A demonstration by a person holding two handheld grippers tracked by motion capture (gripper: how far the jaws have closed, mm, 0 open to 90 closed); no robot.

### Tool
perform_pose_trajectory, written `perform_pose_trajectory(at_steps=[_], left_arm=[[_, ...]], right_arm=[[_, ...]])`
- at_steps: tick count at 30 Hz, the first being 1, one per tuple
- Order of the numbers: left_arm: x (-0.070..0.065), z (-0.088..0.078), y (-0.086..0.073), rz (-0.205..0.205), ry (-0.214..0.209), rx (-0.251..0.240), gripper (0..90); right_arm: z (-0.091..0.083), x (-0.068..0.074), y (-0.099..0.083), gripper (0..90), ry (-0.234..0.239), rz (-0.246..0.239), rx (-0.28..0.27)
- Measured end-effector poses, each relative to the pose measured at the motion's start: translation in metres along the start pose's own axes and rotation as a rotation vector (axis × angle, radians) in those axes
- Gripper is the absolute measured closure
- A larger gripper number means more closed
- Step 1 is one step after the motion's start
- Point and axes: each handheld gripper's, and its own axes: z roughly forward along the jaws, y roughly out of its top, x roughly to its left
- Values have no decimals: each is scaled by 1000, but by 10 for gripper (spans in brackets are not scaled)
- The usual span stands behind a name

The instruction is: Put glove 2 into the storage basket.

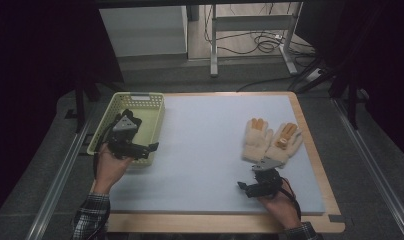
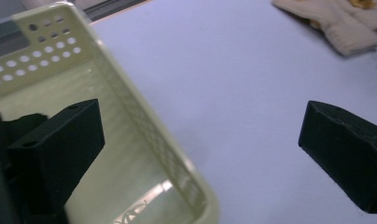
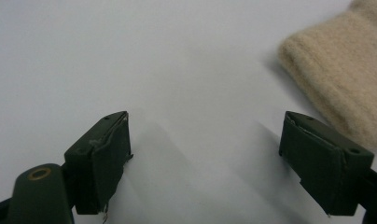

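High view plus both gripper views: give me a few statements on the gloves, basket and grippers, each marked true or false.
1. The gloves lie inside the basket. False: they lie on the white mat.
2. The left gripper is open, astride the basket's wall. True.
3. The right gripper is shut on a glove. False: it is open, holding nothing.
4. The basket holds no glove. True.
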Motion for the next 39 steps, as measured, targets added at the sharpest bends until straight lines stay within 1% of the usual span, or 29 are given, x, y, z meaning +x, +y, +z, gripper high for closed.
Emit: perform_pose_trajectory(at_steps=[1,5,7,9,13,17,19,23,24,25,28,29,31,33,35,36,39], left_arm=[[-4,1,0,3,-12,-7,5],[-20,4,-1,31,-31,-16,5],[-28,7,-2,41,-48,-18,5],[-37,10,-3,62,-53,-17,4],[-53,16,-5,79,-96,-32,4],[-70,22,-10,104,-134,-33,4],[-78,26,-14,117,-140,-27,2],[-88,34,-26,139,-132,-2,0],[-90,35,-29,144,-127,5,0],[-91,37,-32,141,-128,6,0],[-90,44,-45,120,-150,15,0],[-90,46,-48,112,-151,18,0],[-88,53,-56,106,-145,44,0],[-86,56,-60,105,-123,53,0],[-84,59,-65,88,-128,63,0],[-83,61,-67,77,-128,75,0],[-82,66,-74,76,-106,106,0]], right_arm=[[0,0,0,163,0,1,0],[0,0,0,163,0,1,0],[0,0,0,162,0,1,0],[0,0,0,163,0,0,1],[0,0,0,163,0,-1,1],[0,0,0,162,0,2,0],[0,0,0,162,0,3,0],[0,0,0,163,0,1,1],[0,0,0,163,0,1,1],[0,0,0,163,1,1,1],[0,0,0,162,1,2,1],[0,0,0,163,1,2,0],[0,0,0,163,1,1,0],[0,0,0,163,1,1,0],[0,0,0,163,0,0,0],[0,0,0,163,0,0,0],[0,0,0,162,0,0,0]])
